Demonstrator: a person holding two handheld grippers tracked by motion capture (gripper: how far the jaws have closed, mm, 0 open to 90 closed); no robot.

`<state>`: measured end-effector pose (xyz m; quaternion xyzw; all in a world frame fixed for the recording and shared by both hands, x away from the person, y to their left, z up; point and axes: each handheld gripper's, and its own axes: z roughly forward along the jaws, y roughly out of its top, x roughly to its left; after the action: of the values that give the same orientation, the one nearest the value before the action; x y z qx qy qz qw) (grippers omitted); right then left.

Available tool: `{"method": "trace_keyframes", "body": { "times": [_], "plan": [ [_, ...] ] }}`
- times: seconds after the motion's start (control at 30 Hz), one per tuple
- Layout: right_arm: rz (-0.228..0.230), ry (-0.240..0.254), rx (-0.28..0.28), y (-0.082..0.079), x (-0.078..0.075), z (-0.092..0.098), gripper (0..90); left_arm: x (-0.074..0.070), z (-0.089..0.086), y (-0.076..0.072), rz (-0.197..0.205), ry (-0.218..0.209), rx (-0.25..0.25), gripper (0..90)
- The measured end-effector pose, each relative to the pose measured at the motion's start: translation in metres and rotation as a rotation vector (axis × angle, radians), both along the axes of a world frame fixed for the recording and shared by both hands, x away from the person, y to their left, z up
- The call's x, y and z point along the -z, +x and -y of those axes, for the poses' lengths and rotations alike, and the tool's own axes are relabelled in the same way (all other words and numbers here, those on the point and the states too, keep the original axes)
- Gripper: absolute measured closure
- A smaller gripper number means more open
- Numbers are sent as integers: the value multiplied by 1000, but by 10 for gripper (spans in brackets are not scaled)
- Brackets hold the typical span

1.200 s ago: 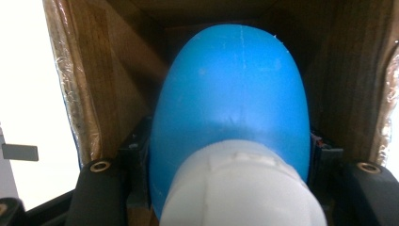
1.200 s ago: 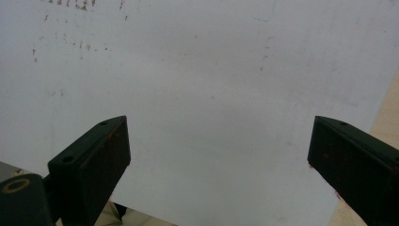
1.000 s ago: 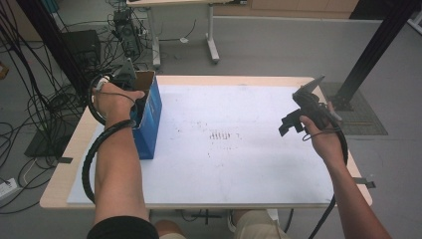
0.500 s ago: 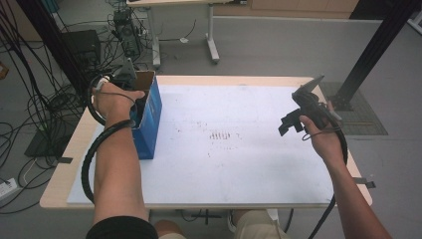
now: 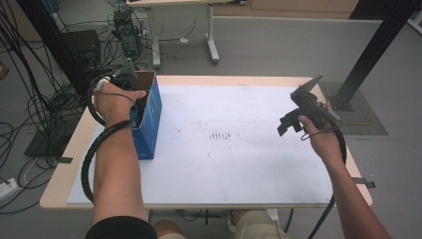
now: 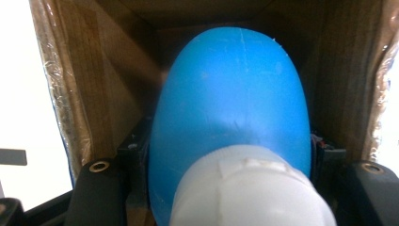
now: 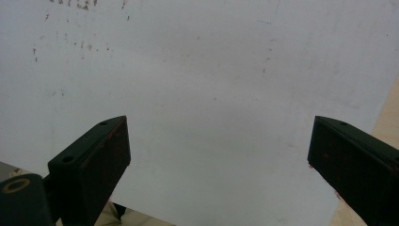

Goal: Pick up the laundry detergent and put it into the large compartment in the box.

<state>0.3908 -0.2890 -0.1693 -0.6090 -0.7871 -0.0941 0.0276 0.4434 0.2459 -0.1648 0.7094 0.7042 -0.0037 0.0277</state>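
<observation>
Your left gripper (image 5: 133, 94) reaches down into the open top of the blue-sided cardboard box (image 5: 149, 119) at the left end of the table (image 5: 239, 169), its fingers (image 6: 96, 188) clamped on either side of a blue bottle (image 6: 230, 108) with a white cap (image 6: 249, 188). The fingers have just eased apart a touch, yet the bottle still sits pinched between them, deep inside the box's brown walls, cap toward the camera. By the look of it, the bottle is already down in the box, or still there awaiting lifting out; which of the two the pictures alone do not settle. What remains is either letting go and drawing the gripper clear, or raising the bottle past the rim.

Your right gripper (image 5: 287, 124) hangs over the right part of the table with its fingers (image 7: 89, 160) spread wide and nothing between them, well apart from the box and playing no part for now.

The white table top bears faint dark specks near its middle (image 5: 224, 135) and no other loose item. The tight fit is the chief obstacle: the box walls and their crinkled plastic wrap (image 6: 51, 80) crowd the fingers on both sides, so a tilted withdrawal could snag the rim or tip the box. Cables (image 5: 30, 99) trail on the floor beyond the left edge.
</observation>
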Motion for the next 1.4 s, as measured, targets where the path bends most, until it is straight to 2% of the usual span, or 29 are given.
{"method": "trace_keyframes", "body": {
  "times": [0.3, 0.63, 0.93, 1.13, 1.3, 1.4],
  "plan": [
    [-2, 1, -1, 0, 1, -2, 61, -6, -1, -2, 11, -3, 5, 338],
    [2, 6, -6, 0, 0, -4, 61, -17, -1, -8, 46, 1, 14, 334],
    [2, 11, -17, 0, 1, -7, 61, -24, 0, -13, 53, 2, 24, 324],
    [2, 7, -20, 1, 0, -11, 61, -35, -1, -19, 67, -1, 36, 314],
    [1, 5, -25, 4, -1, -13, 61, -49, -2, -24, 70, 4, 55, 298],
    [0, 4, -25, 5, -2, -13, 61, -59, -1, -27, 73, 0, 72, 321]
  ]
}}
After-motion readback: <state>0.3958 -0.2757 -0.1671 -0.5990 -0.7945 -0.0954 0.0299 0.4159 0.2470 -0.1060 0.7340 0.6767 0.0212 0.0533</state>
